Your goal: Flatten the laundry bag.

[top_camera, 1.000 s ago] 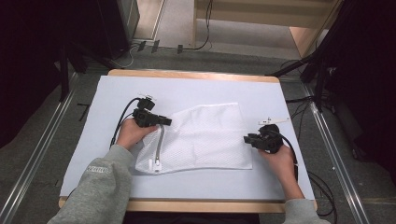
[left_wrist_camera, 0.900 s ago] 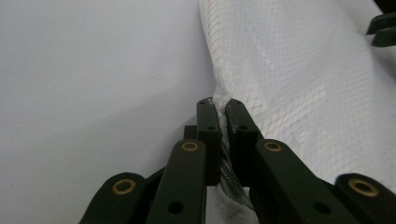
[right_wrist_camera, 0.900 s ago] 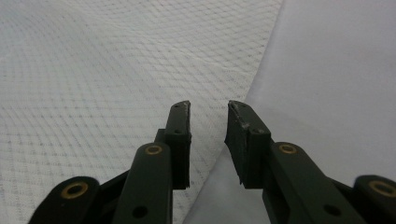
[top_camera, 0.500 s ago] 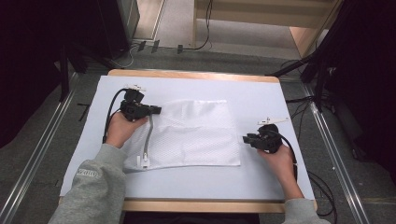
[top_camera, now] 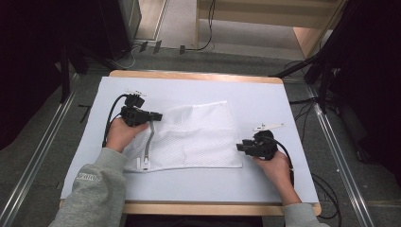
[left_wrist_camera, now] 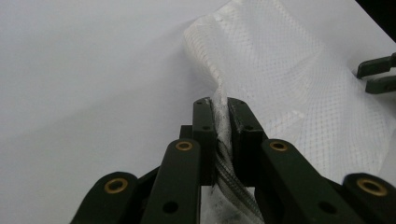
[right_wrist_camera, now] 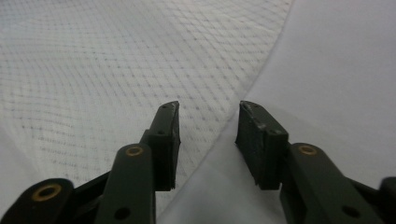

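A white mesh bag point(top_camera: 194, 135) lies spread on the white-covered table point(top_camera: 283, 104). My left gripper point(top_camera: 158, 116) is shut on the bag's zippered left edge point(left_wrist_camera: 222, 116) and lifts it slightly off the sheet. Its jaws have just eased a little but still pinch the fabric. My right gripper point(top_camera: 239, 147) sits at the bag's lower right corner. Its jaws have just been opening and now stand open point(right_wrist_camera: 208, 135). The bag's edge point(right_wrist_camera: 243, 93) lies flat beneath the gap, and the pads do not press on it. The right gripper point(left_wrist_camera: 378, 77) also shows far off in the left gripper view.
The wooden table rim point(top_camera: 198, 75) borders the white sheet, with bare sheet all around the bag. Metal rails point(top_camera: 42, 151) run along the floor on both sides. Cables point(top_camera: 326, 189) trail off the table's right side.
The left gripper has drawn the zipper edge to the left and a little up, and the crumpled bag now lies flatter and farther left. The right jaws have parted.
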`<state>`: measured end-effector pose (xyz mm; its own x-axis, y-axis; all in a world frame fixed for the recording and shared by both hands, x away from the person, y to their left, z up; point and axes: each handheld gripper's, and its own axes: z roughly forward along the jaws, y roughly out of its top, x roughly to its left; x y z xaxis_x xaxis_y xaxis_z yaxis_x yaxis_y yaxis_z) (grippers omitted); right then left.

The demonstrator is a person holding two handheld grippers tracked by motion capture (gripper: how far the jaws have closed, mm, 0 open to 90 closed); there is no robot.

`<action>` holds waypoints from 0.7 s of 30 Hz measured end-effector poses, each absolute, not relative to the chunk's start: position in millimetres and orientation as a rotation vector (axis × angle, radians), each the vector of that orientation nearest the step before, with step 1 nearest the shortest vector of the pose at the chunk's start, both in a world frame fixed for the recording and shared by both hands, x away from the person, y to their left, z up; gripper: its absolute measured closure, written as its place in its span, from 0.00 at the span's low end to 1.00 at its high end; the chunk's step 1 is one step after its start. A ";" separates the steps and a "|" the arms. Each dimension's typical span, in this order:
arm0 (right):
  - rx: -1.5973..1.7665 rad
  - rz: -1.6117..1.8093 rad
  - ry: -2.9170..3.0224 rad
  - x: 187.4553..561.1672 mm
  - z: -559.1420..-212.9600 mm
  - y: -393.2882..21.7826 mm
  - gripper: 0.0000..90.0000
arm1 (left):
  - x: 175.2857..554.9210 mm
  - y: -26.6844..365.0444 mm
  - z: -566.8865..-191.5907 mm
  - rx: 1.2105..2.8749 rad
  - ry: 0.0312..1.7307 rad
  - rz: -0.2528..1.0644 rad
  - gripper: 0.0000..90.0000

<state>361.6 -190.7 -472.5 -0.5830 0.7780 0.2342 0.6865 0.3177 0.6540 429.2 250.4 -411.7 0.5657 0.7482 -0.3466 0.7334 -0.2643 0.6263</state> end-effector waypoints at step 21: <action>1.379 1.083 2.432 350.5 -454.5 -199.5 1.00 | 428.9 246.8 -417.7 2.028 1.186 -0.013 0.90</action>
<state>350.5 -199.5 -454.5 -0.5689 0.7939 0.2145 0.6905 0.3196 0.6489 428.9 246.8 -417.7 0.5660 0.7380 -0.3675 0.7460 -0.2686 0.6094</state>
